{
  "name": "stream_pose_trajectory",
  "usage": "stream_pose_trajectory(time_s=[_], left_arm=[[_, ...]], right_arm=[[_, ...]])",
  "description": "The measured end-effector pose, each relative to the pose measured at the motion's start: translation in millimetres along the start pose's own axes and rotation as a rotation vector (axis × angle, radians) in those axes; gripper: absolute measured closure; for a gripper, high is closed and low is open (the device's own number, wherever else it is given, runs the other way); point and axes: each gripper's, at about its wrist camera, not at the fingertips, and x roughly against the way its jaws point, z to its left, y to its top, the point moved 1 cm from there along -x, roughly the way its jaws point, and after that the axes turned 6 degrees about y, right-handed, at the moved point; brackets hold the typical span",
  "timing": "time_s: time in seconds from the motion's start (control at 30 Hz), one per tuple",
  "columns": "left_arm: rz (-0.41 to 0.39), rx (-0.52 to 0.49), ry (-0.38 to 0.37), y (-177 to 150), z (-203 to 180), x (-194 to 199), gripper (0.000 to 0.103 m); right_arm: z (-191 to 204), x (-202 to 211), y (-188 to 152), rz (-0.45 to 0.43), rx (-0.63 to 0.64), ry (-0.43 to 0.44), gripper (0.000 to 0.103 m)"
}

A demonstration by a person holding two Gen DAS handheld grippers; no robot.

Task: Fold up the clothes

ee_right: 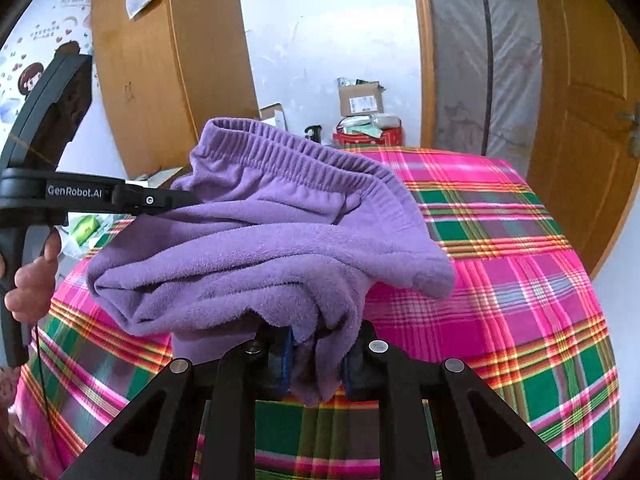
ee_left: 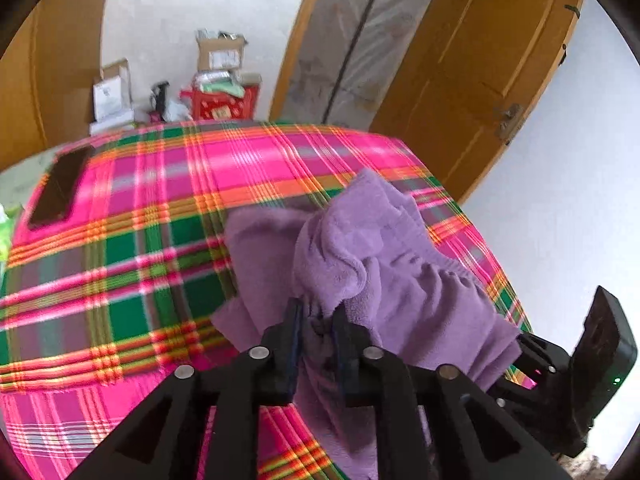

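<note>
Both the left gripper (ee_left: 318, 320) and right gripper (ee_right: 318, 356) are clamping the purple fleece shorts (ee_right: 272, 240) above the plaid bedspread (ee_right: 500, 240); the bunched fleece is risking slippage.

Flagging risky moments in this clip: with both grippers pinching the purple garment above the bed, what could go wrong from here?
1. The purple fleece garment hangs bunched in layers, so laying it down may trap creases.
2. The left gripper and the right gripper each pinch only a small wad of fabric; a pull could slip one free.
3. The garment sits near the edge of the plaid bed cover, so a dropped end might slide off.
</note>
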Motion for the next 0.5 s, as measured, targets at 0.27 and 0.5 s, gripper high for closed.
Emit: stream_pose_trajectory(time_s=[0.27, 0.5], left_arm=[[0.055, 0.038, 0.001, 1.5, -2.1, -16.0, 0.075], [0.014, 0.070, 0.008, 4.3, -0.9, -8.7, 0.096]], right_arm=[[-2.8, -11.4, -8.9, 0.027, -0.012, 0.018, 0.083], [-7.7, -9.7, -10.3, -0.001, -0.024, 0.014, 0.083]])
